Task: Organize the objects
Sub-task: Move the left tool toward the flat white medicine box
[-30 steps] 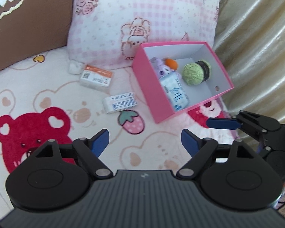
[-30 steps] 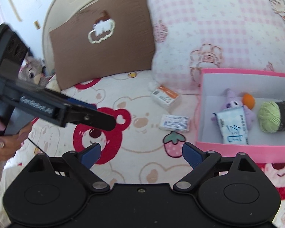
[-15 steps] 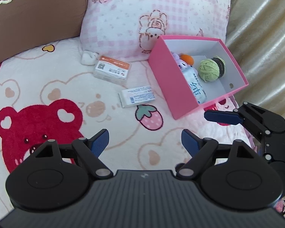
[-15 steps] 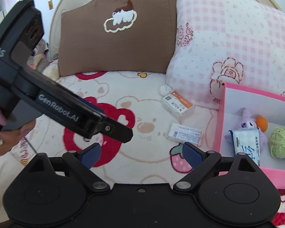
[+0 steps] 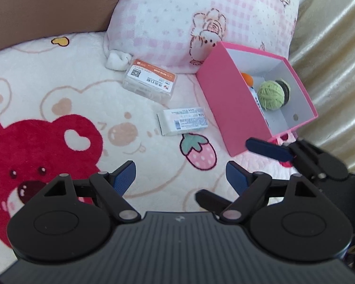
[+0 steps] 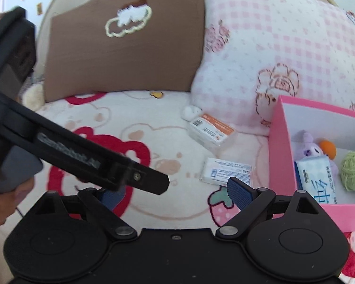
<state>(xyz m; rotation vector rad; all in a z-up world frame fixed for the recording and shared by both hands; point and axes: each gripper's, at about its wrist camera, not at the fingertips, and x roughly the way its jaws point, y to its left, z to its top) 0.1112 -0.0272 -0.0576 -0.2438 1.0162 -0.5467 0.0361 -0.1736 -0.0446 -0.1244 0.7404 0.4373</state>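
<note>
Since the earlier frame both grippers have come lower and closer to the bed point(image 5: 66, 90), so the loose things look larger. The left gripper point(image 5: 181, 177) has its jaws open and empty; the orange-label box point(image 5: 150, 80) and then the small white packet point(image 5: 183, 120) lie ahead of it, the packet's long axis across the jaws. The pink box point(image 5: 234, 108) stands to the right. The right gripper point(image 6: 175, 193), also open and empty, seems about equally near the packet. Only its view shows the purple toy point(image 6: 307, 145) inside.
</note>
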